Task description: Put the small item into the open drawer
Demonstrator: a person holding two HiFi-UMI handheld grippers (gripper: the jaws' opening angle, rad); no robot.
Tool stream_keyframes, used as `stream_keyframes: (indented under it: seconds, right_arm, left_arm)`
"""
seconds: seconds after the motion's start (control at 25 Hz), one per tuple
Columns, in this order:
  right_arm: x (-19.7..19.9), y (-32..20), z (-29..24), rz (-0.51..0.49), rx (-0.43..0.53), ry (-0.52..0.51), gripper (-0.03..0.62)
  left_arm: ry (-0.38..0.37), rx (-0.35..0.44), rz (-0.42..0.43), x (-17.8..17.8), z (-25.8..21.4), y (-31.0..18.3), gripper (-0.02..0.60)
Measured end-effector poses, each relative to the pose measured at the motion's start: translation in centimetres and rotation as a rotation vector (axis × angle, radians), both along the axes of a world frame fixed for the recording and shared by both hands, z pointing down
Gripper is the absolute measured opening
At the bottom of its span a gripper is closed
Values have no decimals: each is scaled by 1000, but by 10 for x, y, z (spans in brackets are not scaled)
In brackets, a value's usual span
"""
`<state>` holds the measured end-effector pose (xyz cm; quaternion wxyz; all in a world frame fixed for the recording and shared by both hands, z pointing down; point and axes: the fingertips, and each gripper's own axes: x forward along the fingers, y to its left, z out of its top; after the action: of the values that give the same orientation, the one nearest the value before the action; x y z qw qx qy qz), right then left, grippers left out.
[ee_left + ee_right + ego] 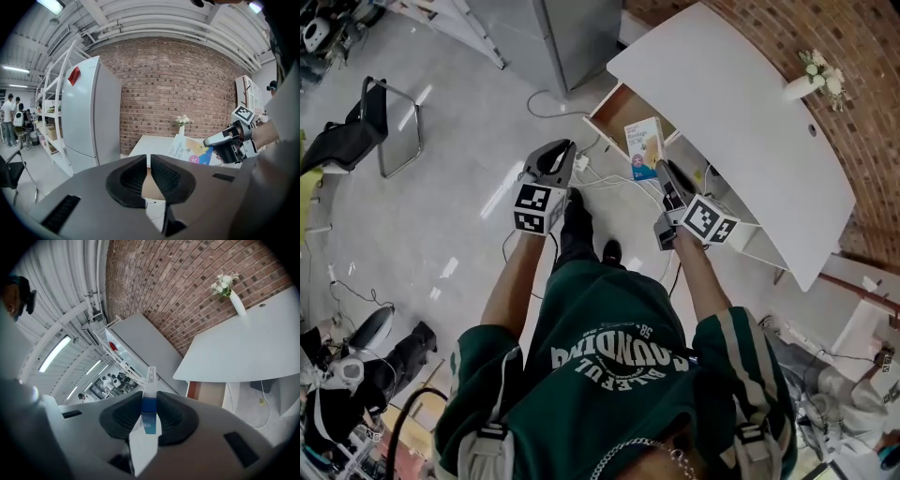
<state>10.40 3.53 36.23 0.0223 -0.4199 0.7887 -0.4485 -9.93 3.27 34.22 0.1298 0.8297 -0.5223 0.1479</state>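
Observation:
The small item is a flat white, blue and yellow box [644, 147]. My right gripper [661, 171] is shut on its near end and holds it in the air just in front of the open drawer [614, 108], whose brown inside shows under the white table [741, 122]. In the right gripper view the box [149, 404] stands edge-on between the pads, with the drawer [206, 393] ahead and to the right. My left gripper [558, 155] hangs to the left of the box, shut and empty. From the left gripper view the box [192, 151] and the right gripper [225, 140] are on the right.
A vase of white flowers [811, 80] stands at the table's far edge by the brick wall. A grey fridge [572, 37] is left of the drawer. White cables [609, 178] lie on the floor below the drawer. A chair [384, 122] stands far left.

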Motion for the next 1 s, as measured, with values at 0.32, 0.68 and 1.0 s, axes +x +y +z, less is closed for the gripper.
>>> stream_keyframes:
  seconds: [0.32, 0.68, 1.0]
  right_arm:
    - [-28, -51, 10, 60, -29, 23, 112]
    - [-56, -87, 11, 146, -60, 43, 112]
    - [-58, -86, 18, 233, -87, 56, 112]
  left_arm:
    - [14, -32, 72, -24, 14, -64, 38]
    - [22, -68, 169, -43, 30, -115, 38]
    - [34, -99, 273, -33, 46, -127, 38]
